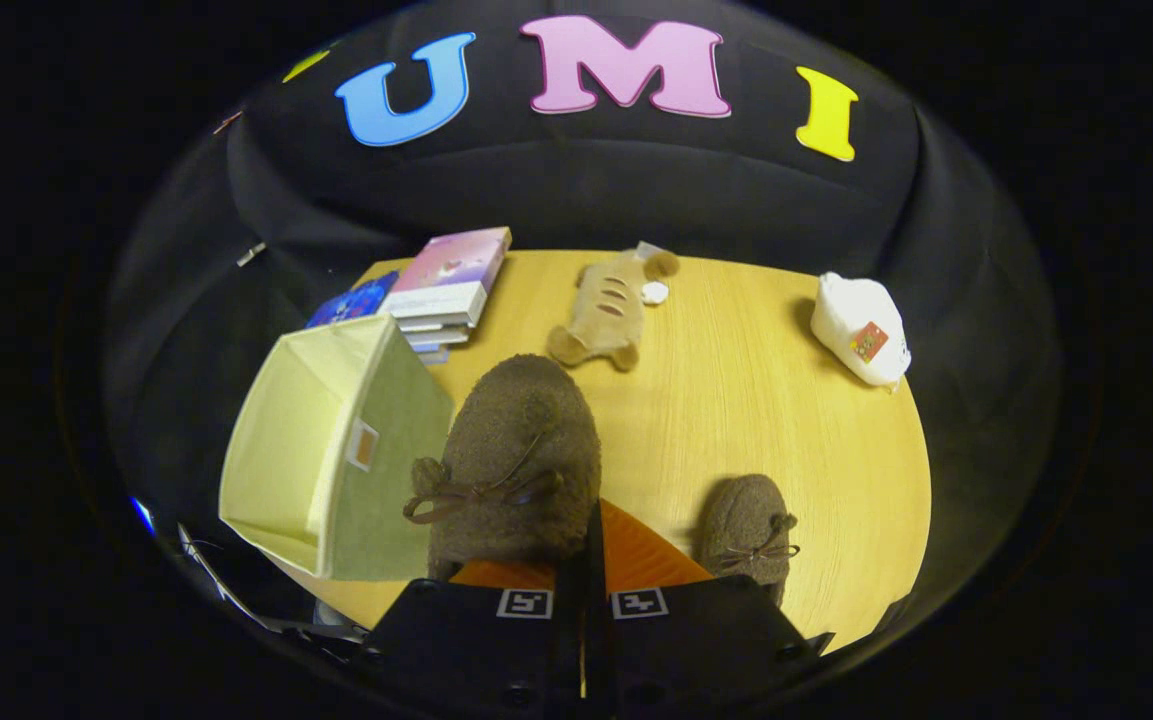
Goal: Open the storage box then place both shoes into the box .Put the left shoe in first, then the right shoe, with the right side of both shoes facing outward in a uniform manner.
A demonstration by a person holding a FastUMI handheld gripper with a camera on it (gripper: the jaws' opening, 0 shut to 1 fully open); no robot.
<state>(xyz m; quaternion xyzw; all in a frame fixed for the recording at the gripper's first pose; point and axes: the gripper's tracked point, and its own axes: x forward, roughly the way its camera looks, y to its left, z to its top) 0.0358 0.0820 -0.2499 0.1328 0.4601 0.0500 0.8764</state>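
The gripper (584, 560) is carrying 1 brown fuzzy slipper with a bow (516, 460), its fingers clamped together on the heel edge, just right of the open pale-yellow fabric storage box (321, 450). The 2nd matching slipper (748, 522) is waiting on the round wooden table (786, 430), so neither shoe is boxed yet.

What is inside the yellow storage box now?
The storage box stands open beside the held shoe. Only bare inner walls show inside; no shoe is visible there. The bottom is hidden by the front wall. The fingers are shut on the held shoe.
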